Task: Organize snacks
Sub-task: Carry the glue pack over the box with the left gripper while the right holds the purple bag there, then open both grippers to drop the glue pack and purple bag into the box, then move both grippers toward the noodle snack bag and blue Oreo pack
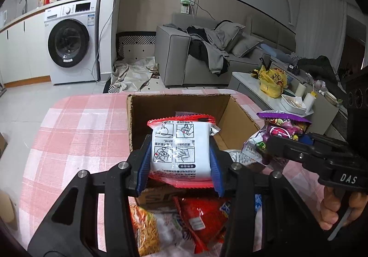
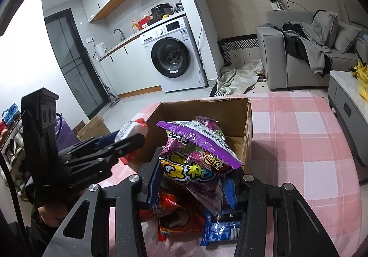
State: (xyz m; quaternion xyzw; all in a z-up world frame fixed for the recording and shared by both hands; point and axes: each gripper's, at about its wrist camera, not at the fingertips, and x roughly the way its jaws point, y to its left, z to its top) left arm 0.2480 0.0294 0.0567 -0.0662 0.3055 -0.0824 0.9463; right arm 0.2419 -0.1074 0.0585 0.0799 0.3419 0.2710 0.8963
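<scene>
Clamped between the blue pads of my left claw (image 1: 181,153) sits a white packet with red crimped edges (image 1: 180,151), its back panel printed with four little instruction drawings and lines of small text I cannot read. On my right, the right claw (image 2: 192,178) is closed on a purple snack bag (image 2: 195,155) with cartoon lettering, of which I can make out a big "Q"; from the left camera its handle shows the letters "DAS" in white, and from the right camera the left tool's body reads "GenRobot.AI". Both packets hang at the near edge of an open cardboard box (image 1: 232,116) standing on the pink checked surface (image 1: 76,123); inside the box I can see only bits of wrapping, a silver corner among them. Below my claws lies a heap of loose snacks (image 1: 184,222): a red bag, an orange noodle-patterned one, and a blue wrapper (image 2: 220,227). Further off stand a white washing machine (image 1: 73,42), a grey sofa (image 1: 179,56) draped with clothes, and a low table with a yellow bag (image 1: 272,82).
</scene>
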